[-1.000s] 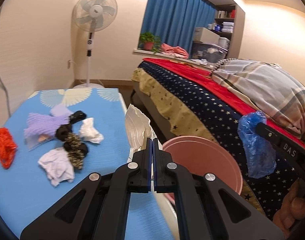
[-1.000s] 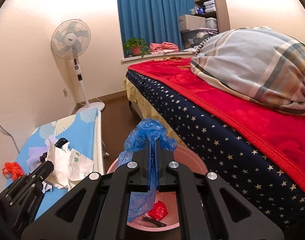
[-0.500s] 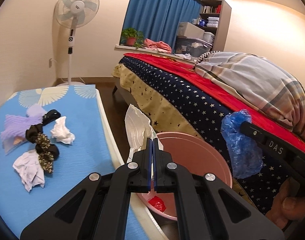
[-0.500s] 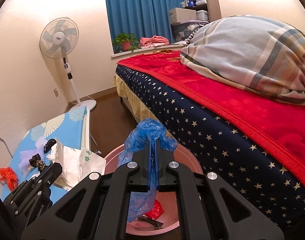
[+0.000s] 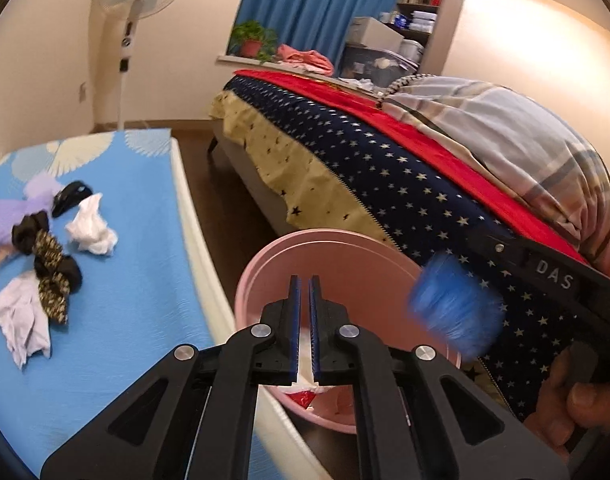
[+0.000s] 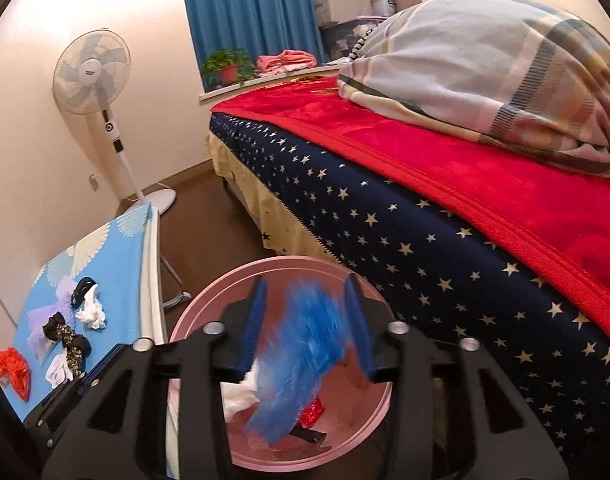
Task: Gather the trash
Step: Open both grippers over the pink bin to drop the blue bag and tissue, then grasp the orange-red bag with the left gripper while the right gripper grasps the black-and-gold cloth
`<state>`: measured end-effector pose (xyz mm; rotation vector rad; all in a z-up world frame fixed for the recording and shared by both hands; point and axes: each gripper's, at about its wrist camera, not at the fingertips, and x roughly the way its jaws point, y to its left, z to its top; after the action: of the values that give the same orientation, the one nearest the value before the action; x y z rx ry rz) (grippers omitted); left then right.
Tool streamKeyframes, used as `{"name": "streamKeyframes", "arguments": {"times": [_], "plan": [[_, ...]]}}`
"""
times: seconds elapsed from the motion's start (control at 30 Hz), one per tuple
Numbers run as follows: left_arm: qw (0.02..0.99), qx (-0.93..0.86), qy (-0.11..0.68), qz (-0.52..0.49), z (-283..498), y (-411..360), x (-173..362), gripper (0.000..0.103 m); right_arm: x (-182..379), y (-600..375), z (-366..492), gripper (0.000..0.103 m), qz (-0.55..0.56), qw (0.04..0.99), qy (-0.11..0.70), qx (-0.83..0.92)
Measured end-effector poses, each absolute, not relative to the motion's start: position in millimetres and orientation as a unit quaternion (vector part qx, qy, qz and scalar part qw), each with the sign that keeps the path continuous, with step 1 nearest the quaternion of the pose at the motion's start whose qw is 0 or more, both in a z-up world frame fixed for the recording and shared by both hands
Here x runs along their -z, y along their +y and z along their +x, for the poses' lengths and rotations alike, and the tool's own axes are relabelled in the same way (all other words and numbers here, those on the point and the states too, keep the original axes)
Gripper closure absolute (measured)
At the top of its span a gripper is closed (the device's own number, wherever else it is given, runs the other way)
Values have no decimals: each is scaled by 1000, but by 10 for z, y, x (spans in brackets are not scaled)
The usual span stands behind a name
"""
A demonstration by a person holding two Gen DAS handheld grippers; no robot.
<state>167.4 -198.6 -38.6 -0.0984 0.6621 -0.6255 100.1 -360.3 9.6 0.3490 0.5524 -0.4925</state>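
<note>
A pink bin (image 5: 329, 256) (image 6: 273, 276) stands on the floor between the blue table and the bed. My left gripper (image 5: 304, 292) is over the bin, its jaws slightly apart and empty; white paper (image 5: 305, 372) lies below in the bin (image 6: 241, 396). My right gripper (image 6: 307, 300) is open above the bin, and a blurred blue plastic bag (image 6: 301, 348) (image 5: 453, 308) is falling from between its fingers. Red trash (image 6: 313, 412) lies in the bin. White tissues (image 5: 91, 228) (image 5: 21, 316), a red bag (image 6: 13, 368) and dark hair ties (image 5: 53, 260) lie on the table.
The blue table (image 5: 117, 280) is at the left with purple cloth (image 5: 9, 216). The bed (image 6: 425, 200) with a star cover, red blanket and plaid pillow is at the right. A standing fan (image 6: 93, 76) is by the far wall.
My left gripper has let go of the white paper, which dropped into the bin. My right gripper has opened and the blue bag is falling. Both moved over the bin.
</note>
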Motion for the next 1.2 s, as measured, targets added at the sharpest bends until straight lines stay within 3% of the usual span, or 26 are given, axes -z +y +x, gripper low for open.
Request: {"name": "streamKeyframes", "arguments": {"times": [0.23, 0.33, 0.57, 0.87, 1.03, 1.2], "plan": [[901, 300, 310, -44, 1605, -1890, 299, 98, -114, -3551, 1009, 59, 165, 922, 268, 225], [902, 300, 306, -43, 1564, -1831, 253, 98, -113, -3526, 1008, 46, 171, 924, 270, 212], [913, 278, 296, -43, 1475, -1580, 137, 98, -206, -3338, 945, 46, 165, 931, 259, 196], [931, 223, 284, -44, 1359, -1110, 31, 98, -317, -2889, 942, 57, 152, 947, 247, 141], [941, 175, 285, -56, 1402, -813, 57, 98, -337, -2664, 1005, 73, 142, 954, 238, 114], [948, 109, 289, -81, 1509, -530, 125, 98, -289, -2512, 1130, 76, 142, 957, 239, 84]]}}
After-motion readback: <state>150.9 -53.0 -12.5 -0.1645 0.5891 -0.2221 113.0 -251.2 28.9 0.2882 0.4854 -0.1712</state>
